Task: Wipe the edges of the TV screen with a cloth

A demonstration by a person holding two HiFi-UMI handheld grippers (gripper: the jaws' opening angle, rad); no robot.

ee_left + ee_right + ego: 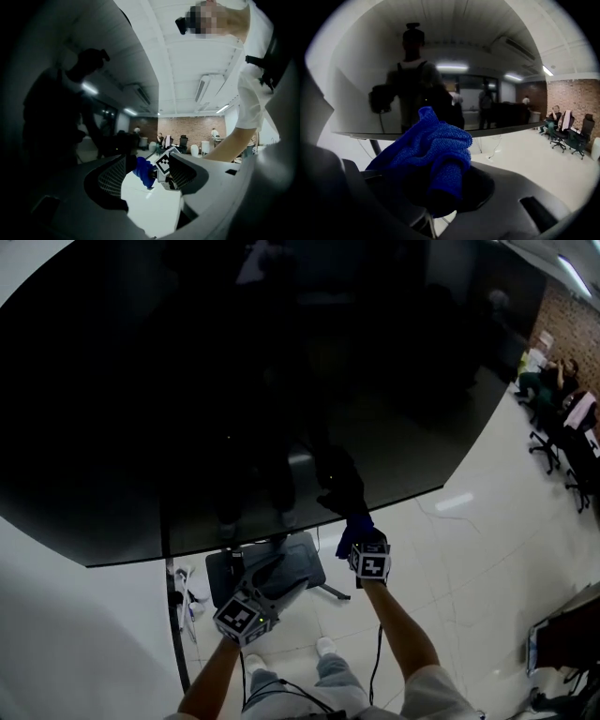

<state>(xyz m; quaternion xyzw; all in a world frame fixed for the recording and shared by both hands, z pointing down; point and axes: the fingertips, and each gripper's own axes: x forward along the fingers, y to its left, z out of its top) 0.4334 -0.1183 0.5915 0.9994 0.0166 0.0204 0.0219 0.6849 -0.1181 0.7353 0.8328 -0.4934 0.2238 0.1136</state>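
The big dark TV screen (234, 381) fills the upper head view; its bottom edge slants from lower left up toward the right. My right gripper (354, 532) is shut on a bunched blue cloth (352, 527), which sits just below that bottom edge. In the right gripper view the blue cloth (433, 150) covers the jaws of the right gripper (437, 187), with the TV screen (417, 89) and its lower rim close ahead. My left gripper (277, 573) is lower and to the left, open and empty. Between the open jaws of the left gripper (147, 177) I see the blue cloth (144, 171).
The TV's dark stand base (305, 563) rests on the white floor under the screen, with loose cables (185, 594) and a thin dark pole (174, 634) to its left. Office chairs and seated people (562, 418) are far right. A dark object (562, 634) stands at lower right.
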